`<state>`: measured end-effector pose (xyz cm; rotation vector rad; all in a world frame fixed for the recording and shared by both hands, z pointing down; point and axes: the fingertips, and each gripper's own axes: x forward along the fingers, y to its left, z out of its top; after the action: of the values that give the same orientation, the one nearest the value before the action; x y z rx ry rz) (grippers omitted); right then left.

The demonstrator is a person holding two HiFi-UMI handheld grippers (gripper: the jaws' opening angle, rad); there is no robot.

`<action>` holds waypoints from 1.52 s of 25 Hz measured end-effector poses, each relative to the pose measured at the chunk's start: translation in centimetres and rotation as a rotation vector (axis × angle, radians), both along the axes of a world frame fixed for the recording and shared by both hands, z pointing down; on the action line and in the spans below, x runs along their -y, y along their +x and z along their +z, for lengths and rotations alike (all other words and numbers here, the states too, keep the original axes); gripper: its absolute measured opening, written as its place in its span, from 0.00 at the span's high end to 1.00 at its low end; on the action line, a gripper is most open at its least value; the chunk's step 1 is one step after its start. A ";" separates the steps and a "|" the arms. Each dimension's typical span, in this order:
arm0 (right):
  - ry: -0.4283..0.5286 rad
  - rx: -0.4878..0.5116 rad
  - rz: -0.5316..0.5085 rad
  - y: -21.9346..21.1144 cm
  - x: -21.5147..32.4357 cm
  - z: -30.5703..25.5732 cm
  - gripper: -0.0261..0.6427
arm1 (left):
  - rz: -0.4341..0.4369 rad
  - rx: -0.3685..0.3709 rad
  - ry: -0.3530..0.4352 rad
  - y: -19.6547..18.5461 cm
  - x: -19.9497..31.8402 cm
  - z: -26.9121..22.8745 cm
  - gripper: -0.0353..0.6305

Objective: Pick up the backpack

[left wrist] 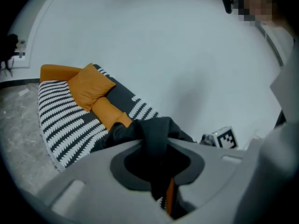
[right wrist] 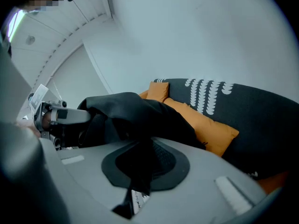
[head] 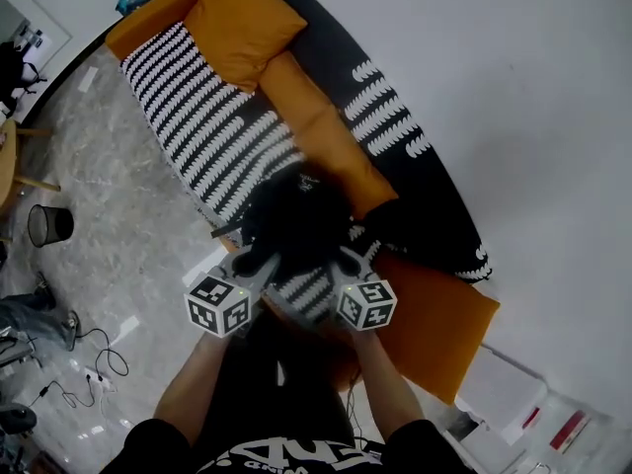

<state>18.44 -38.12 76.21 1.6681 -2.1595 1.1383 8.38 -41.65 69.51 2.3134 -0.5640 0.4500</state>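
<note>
Head view, notes taken left to right. Left gripper was pinched tight on a fold of black cloth at the near left corner of the backpack. Right gripper was clamped likewise on a fold at the near right corner. Backpack sat between them at the front edge of the sofa, just before the long orange cushion. Could not tell whether it had cleared the seat.

Risks, as I judged them:
- Both holds looked to be on thin, loose cloth rather than a firm handle, so a fold might slide out under the bag's weight.
- If one hand rose faster than the other, the bag would likely tip and swing.
- Any loose strap might snag on the seat edge.

Materials:
- Floor: pale, glossy, stone-veined.
- Sofa: black cloth with rows of white curved marks, seat flat.
- Square orange pillow: plump and plain.
- Backpack: soft, matte black, slumped.
- Grippers: hard grey plastic, each carrying a marker cube.
</note>
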 end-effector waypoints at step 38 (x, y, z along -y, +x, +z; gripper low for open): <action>0.161 0.203 -0.383 -10.8 -21.9 -19.3 0.94 | -0.266 -0.046 0.117 -10.5 -23.0 -22.2 0.86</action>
<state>7.69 -16.20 56.89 1.1539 -2.6105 1.0811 -2.13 -18.62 47.32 2.3084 -0.8816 0.2413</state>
